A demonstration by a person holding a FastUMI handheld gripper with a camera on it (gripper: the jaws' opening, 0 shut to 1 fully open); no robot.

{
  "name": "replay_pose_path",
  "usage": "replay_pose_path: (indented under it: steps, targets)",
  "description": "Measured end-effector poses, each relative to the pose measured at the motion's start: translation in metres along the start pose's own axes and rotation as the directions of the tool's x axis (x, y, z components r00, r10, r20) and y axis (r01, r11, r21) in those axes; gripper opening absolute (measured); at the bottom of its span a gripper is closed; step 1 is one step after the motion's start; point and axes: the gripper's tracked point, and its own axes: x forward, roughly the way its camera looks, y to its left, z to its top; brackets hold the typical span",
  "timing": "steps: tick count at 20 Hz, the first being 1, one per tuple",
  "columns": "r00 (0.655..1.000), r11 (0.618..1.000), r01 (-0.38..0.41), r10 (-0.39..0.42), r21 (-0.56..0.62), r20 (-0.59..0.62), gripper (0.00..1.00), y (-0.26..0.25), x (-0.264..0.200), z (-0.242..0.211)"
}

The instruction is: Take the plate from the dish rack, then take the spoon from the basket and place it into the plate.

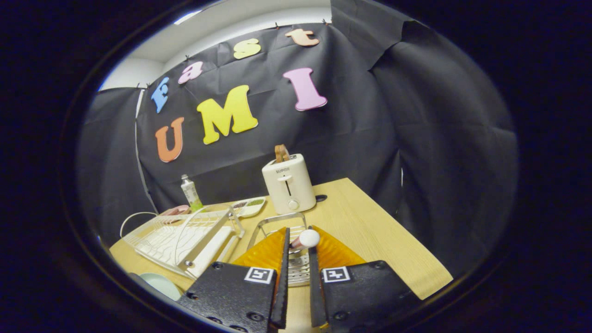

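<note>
The gripper (298,249) pinches the spoon (306,239) between its nearly closed fingers, above the wire basket (276,226) mid-bench. The plate (162,284) lies at the bench's near left edge, beside the dish rack (185,238). A toaster (289,183) stands beyond the basket.

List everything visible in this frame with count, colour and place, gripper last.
table: one, light wood, under everything.
dish rack: one, white wire, on the table beside the gripper.
plate: one, pale green, on the table at the near end of the dish rack.
basket: one, metal wire, just ahead of and under the fingers.
spoon: one, white rounded end with a pinkish part, between the fingertips above the basket.
toaster: one, cream, beyond the basket, with a brown slice sticking up.
bottle: one, clear with green, behind the dish rack.
divided dish: one, white, between bottle and toaster.
gripper: one, fingers nearly closed around the spoon; contact uncertain.
</note>
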Motion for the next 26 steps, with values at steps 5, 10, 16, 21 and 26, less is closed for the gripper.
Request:
replay_pose_path:
  steps: [5,10,16,21,26]
  targets:
    - [0.994,0.998,0.052,-0.047,-0.048,0.102,0.17,0.005,-0.022,0.029]
    - [0.975,0.995,0.071,-0.055,-0.069,0.214,0.17,0.025,-0.058,0.075]
    - [0.952,0.993,0.081,-0.053,-0.080,0.302,0.17,0.060,-0.109,0.116]
    - [0.946,0.996,0.055,-0.029,-0.069,0.324,0.17,0.098,-0.155,0.134]
    - [0.952,0.994,0.004,0.029,-0.107,0.304,0.17,0.150,-0.194,0.131]
